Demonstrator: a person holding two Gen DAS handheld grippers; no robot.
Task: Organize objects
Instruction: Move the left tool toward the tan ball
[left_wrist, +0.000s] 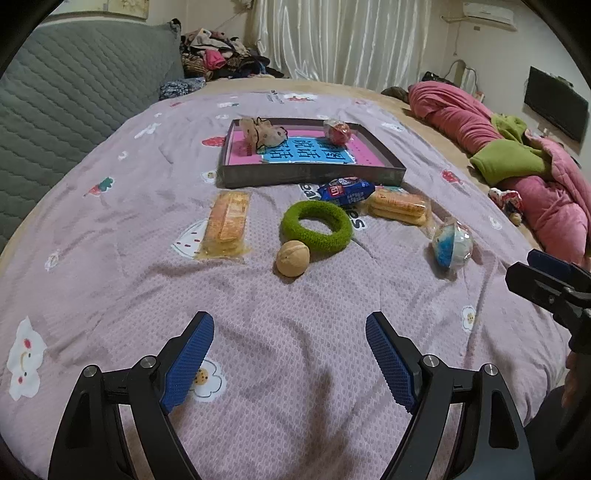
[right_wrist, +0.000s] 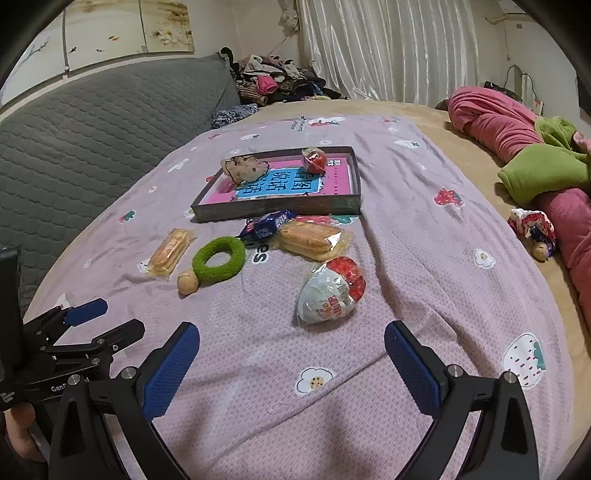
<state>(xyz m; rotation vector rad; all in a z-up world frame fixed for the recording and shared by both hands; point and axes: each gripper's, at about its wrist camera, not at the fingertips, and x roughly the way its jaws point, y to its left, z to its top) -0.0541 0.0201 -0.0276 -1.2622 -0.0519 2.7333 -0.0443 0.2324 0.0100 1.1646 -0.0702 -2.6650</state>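
Both my hand-held grippers, left (left_wrist: 290, 354) and right (right_wrist: 291, 363), are released and empty. Two items sit in the box (right_wrist: 280, 210) ahead; six wait nearer on the bed (right_wrist: 406, 258).

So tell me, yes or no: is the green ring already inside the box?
No, the green ring lies on the bedspread in front of the box, beside the walnut.

Near cover: the pink bedspread (left_wrist: 288, 350) lay bare just ahead of both grippers.
12 o'clock, left view: a walnut (left_wrist: 292, 258) and green ring (left_wrist: 316, 224) blocked the tray (left_wrist: 310, 176).
12 o'clock, right view: a wrapped egg (right_wrist: 331, 290) stood in the way.
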